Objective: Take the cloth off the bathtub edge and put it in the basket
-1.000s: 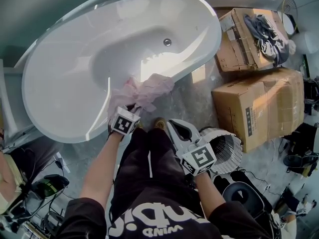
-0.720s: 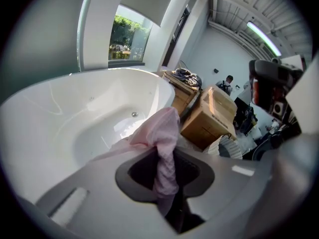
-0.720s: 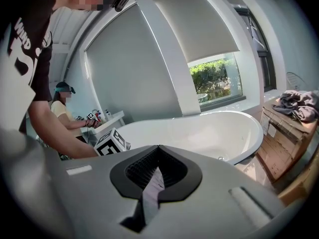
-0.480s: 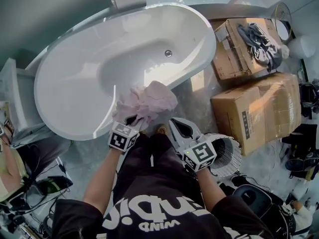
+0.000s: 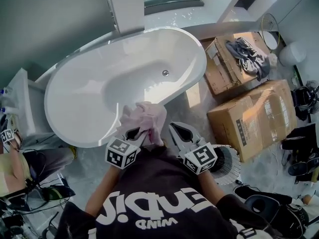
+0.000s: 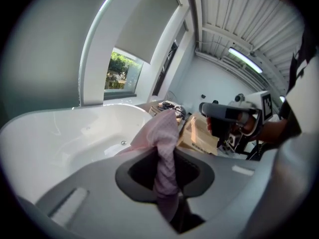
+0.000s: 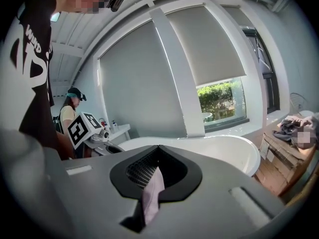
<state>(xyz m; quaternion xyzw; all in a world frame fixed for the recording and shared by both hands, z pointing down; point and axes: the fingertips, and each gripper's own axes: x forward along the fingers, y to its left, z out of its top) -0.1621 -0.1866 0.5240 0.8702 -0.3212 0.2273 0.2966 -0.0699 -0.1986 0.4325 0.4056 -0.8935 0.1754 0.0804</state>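
Note:
A pink cloth [image 5: 145,116] hangs bunched from my left gripper [image 5: 134,132], which is shut on it above the near rim of the white bathtub [image 5: 199,59]. In the left gripper view the cloth [image 6: 162,133] runs up out of the closed jaws and droops over them. My right gripper [image 5: 174,128] is shut beside it, just right of the hanging folds. The right gripper view shows a narrow strip of pink cloth [image 7: 152,193] pinched in its jaws. The white ribbed basket [image 5: 230,163] stands on the floor at the lower right, partly behind my right arm.
Two cardboard boxes [image 5: 249,113] stand right of the tub, the far one [image 5: 222,66] with grey clothing [image 5: 244,51] on it. Shoes and gear lie at the right edge. A person [image 5: 10,158] sits at the left edge beside a white cabinet [image 5: 25,103].
Both grippers have risen and drawn toward my body. The cloth has come off the tub edge and now hangs bunched from the left gripper, close to the right one.

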